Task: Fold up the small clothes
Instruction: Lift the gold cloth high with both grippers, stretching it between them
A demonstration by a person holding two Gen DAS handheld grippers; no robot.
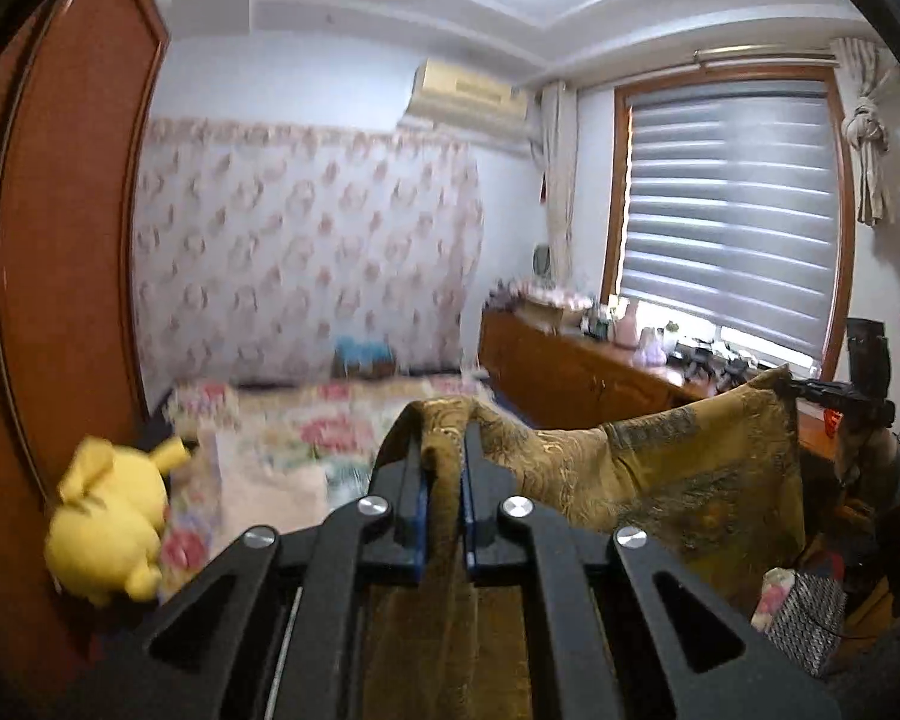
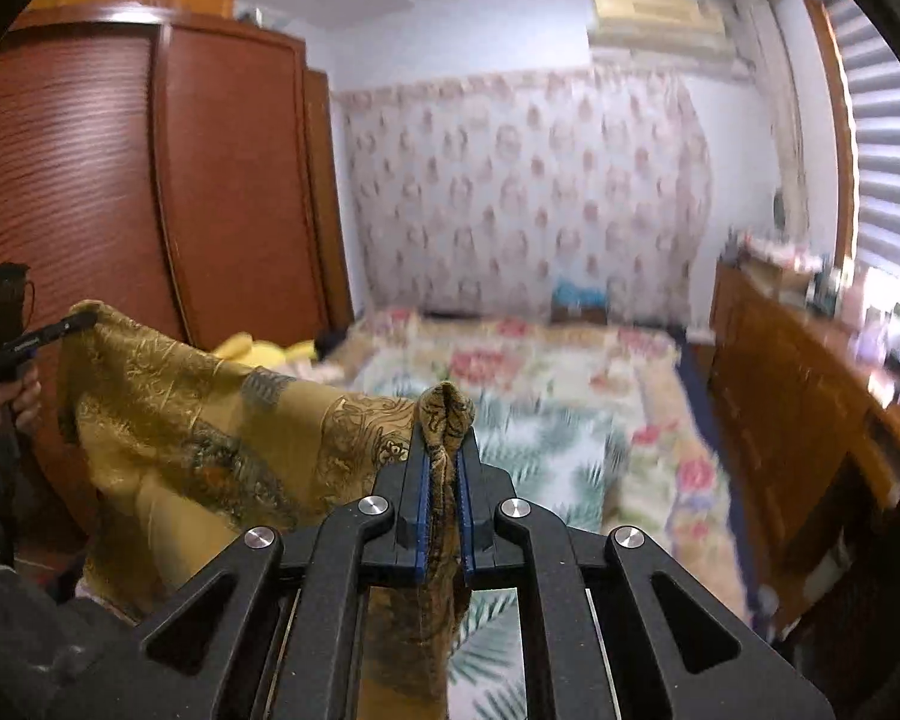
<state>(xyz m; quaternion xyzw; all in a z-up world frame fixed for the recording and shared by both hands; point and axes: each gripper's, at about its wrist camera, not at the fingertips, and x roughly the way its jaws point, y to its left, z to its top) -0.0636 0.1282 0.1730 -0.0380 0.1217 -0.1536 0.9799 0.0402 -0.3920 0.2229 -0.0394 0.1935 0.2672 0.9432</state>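
**Cloth held aloft between both claws, above the bed**

Left claw (image 1: pixel 444 480): blue-padded fingers pressed together on a bunched corner of the golden-brown patterned fabric piece (image 1: pixel 678 480). Right claw (image 2: pixel 444 480): likewise pinched tight on the opposite corner of that cloth. The cloth's top edge spans from one claw to the other and sags in the middle; the rest hangs down freely. It is in the air, above the near end of the floral-quilted bed (image 2: pixel 540 408), touching no surface that I can see.

Yellow plush toy (image 1: pixel 111 534) lies at the bed's left side, by the reddish-brown wooden wardrobe (image 2: pixel 120 180). Wooden dresser (image 1: pixel 576 372) stands to the bed's right, under the window.

Step, as judged: spreading the cloth before laying it flat for the first fold.

Risks:
- Each grip holds a crumpled wad, not a flat edge; a sharp tug could pull a corner free.
- Uneven claw height would lay the cloth skewed or creased.
- Background is blurred, suggesting motion; a swinging hem may land folded under itself.
- Drift toward the toy could drape cloth over it.
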